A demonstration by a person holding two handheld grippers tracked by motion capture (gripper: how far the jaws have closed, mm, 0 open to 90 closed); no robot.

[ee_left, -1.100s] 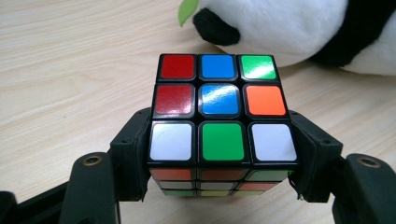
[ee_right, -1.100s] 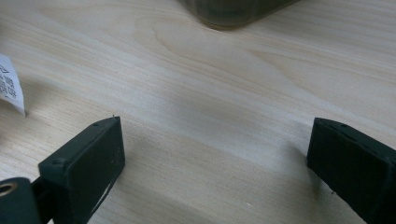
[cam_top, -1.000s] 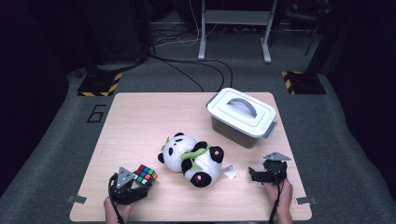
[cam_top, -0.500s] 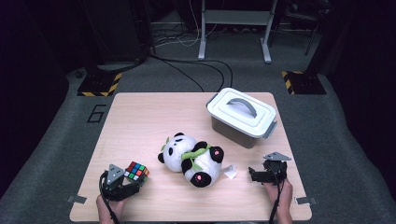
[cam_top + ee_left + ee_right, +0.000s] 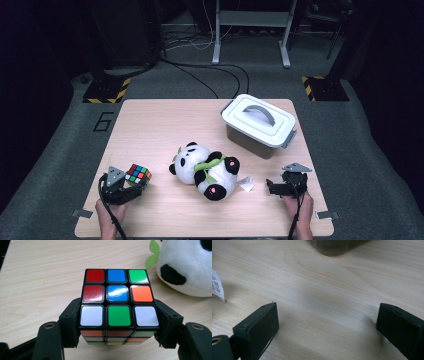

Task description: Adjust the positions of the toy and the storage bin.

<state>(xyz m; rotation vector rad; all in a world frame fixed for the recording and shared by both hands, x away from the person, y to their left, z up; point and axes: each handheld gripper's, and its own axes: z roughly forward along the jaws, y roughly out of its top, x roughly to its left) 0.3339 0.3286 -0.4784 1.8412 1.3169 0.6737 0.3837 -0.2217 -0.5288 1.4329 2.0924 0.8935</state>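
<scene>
A colour puzzle cube sits between the jaws of my left gripper at the table's front left, a little above the wood. Both pads press on its sides, so the gripper is shut on it. A stuffed panda lies on its back in the middle of the table, just right of the cube. My right gripper rests at the front right, pointing left toward the panda, its jaws wide apart over bare wood.
A grey lidded box with a handle stands at the back right of the wooden table. A white tag lies by the panda's foot. Cables and stand legs are on the floor beyond.
My left gripper has carried the cube to the left, away from the panda, and slightly up. The right gripper, the panda and the box have stayed in place.
</scene>
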